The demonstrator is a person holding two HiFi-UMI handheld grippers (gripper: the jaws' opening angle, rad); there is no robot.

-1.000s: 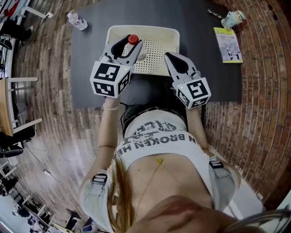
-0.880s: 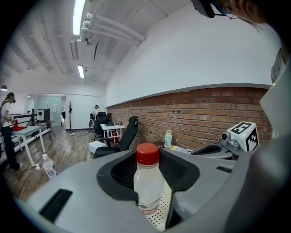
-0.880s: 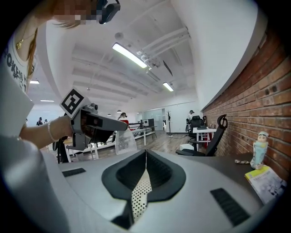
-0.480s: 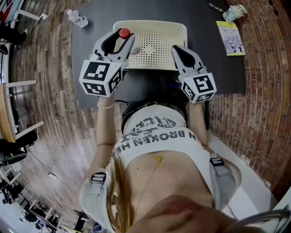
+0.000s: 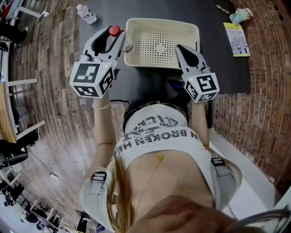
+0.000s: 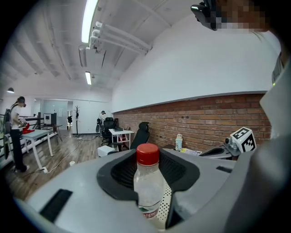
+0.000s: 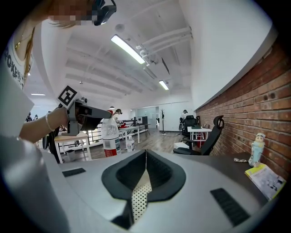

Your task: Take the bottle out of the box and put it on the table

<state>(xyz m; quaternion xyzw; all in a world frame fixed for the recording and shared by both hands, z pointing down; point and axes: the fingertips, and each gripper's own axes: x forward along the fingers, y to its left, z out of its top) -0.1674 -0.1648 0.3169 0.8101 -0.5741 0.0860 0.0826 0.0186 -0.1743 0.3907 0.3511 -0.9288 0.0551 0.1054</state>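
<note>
A clear plastic bottle [image 5: 122, 44] with a red cap [image 5: 114, 30] stands upright between my left gripper's jaws [image 5: 117, 40], which are shut on its body. It hangs just outside the left wall of the cream perforated box [image 5: 161, 21], above the dark table [image 5: 227, 68]. In the left gripper view the bottle [image 6: 148, 182] fills the gap between the jaws. My right gripper [image 5: 183, 49] is shut with nothing in it, over the box's right front corner. The right gripper view shows its tips [image 7: 145, 152] meeting and the held bottle [image 7: 109, 136] off to the left.
A second small bottle [image 5: 86, 13] lies at the table's far left corner. A yellow booklet [image 5: 237, 38] and a small figurine [image 5: 240, 15] sit at the far right. Brick-patterned floor surrounds the table. The person's body is close to the table's near edge.
My left gripper has carried the bottle leftward, from above the box's inside to just past its left wall. The right gripper shifted slightly right along the box's front corner and stayed shut.
</note>
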